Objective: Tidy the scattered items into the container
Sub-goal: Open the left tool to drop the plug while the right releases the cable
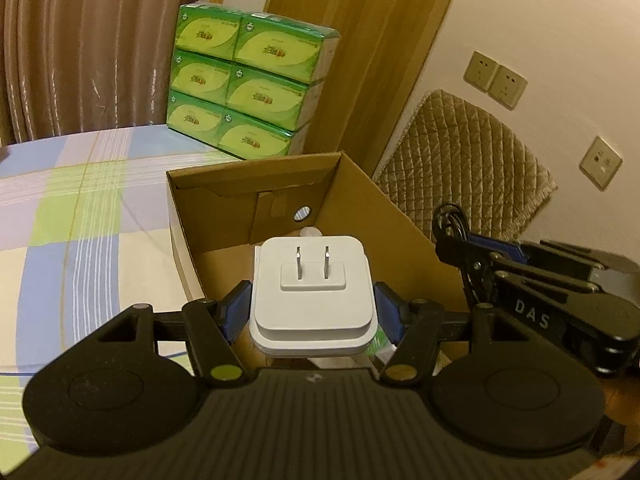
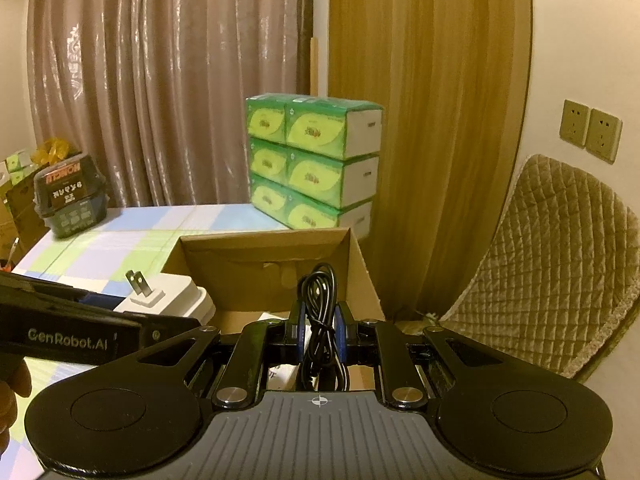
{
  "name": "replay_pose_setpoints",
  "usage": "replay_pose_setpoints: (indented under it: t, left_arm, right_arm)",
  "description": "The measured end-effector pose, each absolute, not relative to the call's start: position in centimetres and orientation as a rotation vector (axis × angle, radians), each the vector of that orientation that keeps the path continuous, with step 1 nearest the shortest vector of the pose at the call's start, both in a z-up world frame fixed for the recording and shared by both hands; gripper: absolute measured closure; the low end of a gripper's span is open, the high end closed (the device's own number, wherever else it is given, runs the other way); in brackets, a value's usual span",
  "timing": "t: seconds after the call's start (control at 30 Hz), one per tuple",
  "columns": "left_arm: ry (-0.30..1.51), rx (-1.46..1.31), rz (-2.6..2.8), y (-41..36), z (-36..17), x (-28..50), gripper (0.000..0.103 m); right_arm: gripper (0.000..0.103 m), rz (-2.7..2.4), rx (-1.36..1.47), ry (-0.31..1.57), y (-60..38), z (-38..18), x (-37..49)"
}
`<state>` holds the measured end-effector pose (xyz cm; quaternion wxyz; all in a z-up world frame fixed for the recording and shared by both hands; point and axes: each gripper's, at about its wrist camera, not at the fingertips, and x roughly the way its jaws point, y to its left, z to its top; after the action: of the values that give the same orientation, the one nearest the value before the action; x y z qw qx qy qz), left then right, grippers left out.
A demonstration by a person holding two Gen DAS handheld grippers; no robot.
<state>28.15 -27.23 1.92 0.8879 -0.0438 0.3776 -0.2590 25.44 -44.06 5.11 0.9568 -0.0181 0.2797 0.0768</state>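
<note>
Left wrist view: the left gripper [image 1: 314, 308] points downward over the open cardboard box [image 1: 224, 216], its jaws about half open and pressed on both sides of one white charger [image 1: 314, 292], whose two prongs face up. Beside it on the right, the right gripper [image 1: 476, 248] slants in over the box wall. Right wrist view: the right gripper [image 2: 320, 324] has its jaws nearly closed, pinching one coiled black cable [image 2: 320, 300] above the box [image 2: 360, 264]. Six green tissue packs [image 2: 308, 164] are stacked behind, on the checked bed sheet [image 2: 132, 240]. Three wall sockets [image 1: 494, 78] show in the left wrist view.
</note>
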Motion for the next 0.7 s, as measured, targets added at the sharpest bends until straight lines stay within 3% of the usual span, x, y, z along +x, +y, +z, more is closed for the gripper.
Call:
replay_pose_setpoints:
  t: [0.37,0.43,0.47,0.7]
  left_arm:
    - [0.796,-0.131,-0.504,-27.5,0.8,30.9,0.043]
    - [0.788,-0.143,-0.485,-27.3,0.6,31.0,0.036]
    - [0.781,-0.149,-0.476,-27.1,0.5,31.0,0.026]
    - [0.764,-0.141,-0.464,-25.7,0.4,30.6,0.025]
  right_arm:
    - [0.091,0.16,-0.019,0.584,-44.0,4.5,27.4]
    - [0.091,0.161,-0.009,0.589,-44.0,4.3,27.6]
    - [0.091,0.162,-0.007,0.591,-44.0,4.3,27.6]
    - [0.091,0.158,0.003,0.607,-44.1,3.6,27.5]
